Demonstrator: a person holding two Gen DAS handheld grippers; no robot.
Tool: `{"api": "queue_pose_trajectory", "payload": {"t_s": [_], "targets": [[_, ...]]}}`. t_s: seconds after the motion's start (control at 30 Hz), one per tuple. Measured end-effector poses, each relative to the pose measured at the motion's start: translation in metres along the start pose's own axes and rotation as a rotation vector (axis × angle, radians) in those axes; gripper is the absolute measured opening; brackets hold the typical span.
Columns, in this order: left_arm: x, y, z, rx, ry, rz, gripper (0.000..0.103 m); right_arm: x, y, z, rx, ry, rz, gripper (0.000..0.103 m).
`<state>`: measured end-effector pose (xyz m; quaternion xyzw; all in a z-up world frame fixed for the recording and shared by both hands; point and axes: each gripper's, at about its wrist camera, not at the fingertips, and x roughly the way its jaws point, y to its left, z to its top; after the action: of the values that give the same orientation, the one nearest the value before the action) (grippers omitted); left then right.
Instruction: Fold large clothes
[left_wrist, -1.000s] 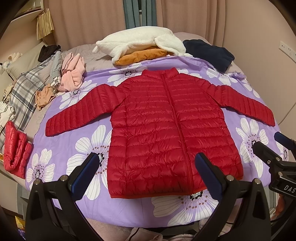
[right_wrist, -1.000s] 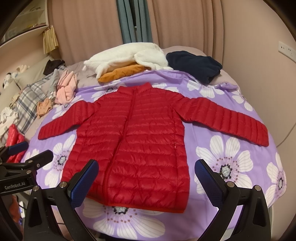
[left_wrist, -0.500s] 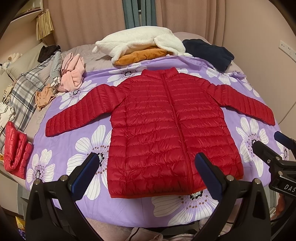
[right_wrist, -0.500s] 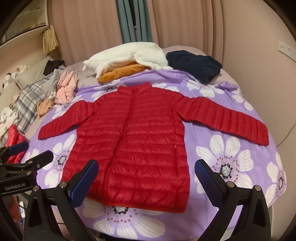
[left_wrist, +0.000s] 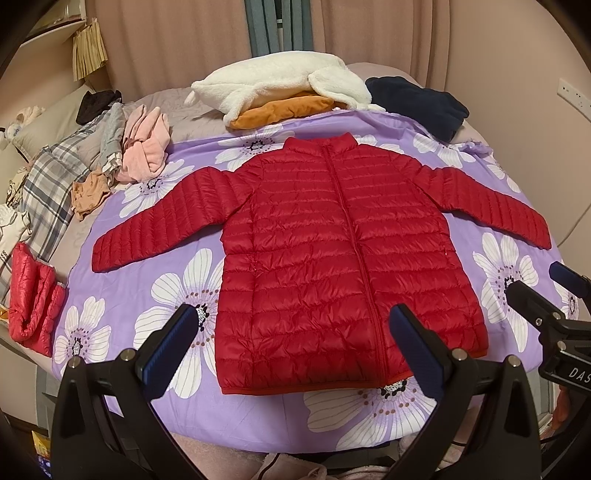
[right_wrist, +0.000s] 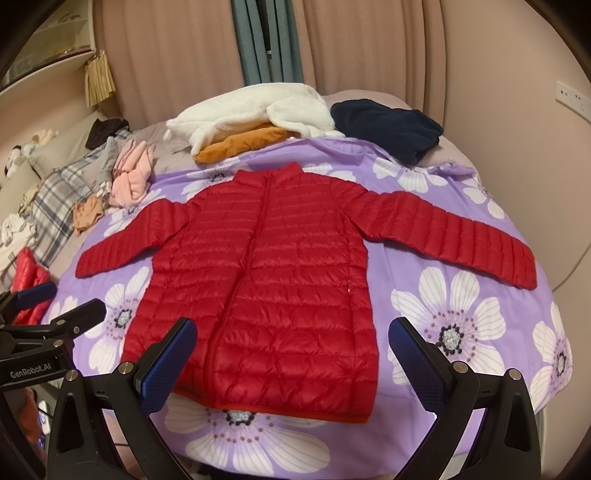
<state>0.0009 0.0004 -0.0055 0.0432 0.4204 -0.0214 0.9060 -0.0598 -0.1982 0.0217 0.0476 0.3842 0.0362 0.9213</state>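
Note:
A red quilted puffer jacket (left_wrist: 332, 251) (right_wrist: 269, 280) lies flat, zipped and front up on a purple flowered sheet (left_wrist: 155, 295) (right_wrist: 461, 325), both sleeves spread out to the sides. My left gripper (left_wrist: 293, 339) hovers open above the hem, nothing between its blue pads. My right gripper (right_wrist: 291, 350) is open too, over the lower hem. Each gripper shows in the other's view: the right gripper (left_wrist: 546, 295) at the right edge, the left gripper (right_wrist: 55, 310) at the left edge.
A white fleece (left_wrist: 280, 85) on an orange garment (left_wrist: 284, 110) and a navy garment (left_wrist: 417, 103) lie behind the collar. Pink clothes (left_wrist: 146, 147), a plaid cloth (left_wrist: 48, 184) and a folded red jacket (left_wrist: 33, 295) lie at the left. A wall (right_wrist: 535, 74) runs along the right.

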Motion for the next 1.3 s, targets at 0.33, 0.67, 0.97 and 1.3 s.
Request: {"api": "queue_pose_trajectory", "payload": {"t_s": [0.33, 0.67, 0.97, 1.3], "targets": [[0.057, 0.032, -0.007, -0.192, 0.149, -0.131, 0.103, 0.040, -0.061, -0.020, 0.292, 0.047, 0.169, 0.102], [0.127, 0.070, -0.026, -0.501, 0.243, -0.406, 0.103, 0.084, -0.171, -0.056, 0.653, 0.008, 0.150, 0.102], [0.151, 0.069, 0.007, -0.525, 0.221, -0.510, 0.103, 0.112, -0.269, -0.049, 0.904, -0.121, 0.134, 0.102], [0.183, 0.058, 0.030, -0.467, 0.279, -0.424, 0.103, 0.143, -0.335, -0.044, 1.148, -0.254, 0.192, 0.102]]}}
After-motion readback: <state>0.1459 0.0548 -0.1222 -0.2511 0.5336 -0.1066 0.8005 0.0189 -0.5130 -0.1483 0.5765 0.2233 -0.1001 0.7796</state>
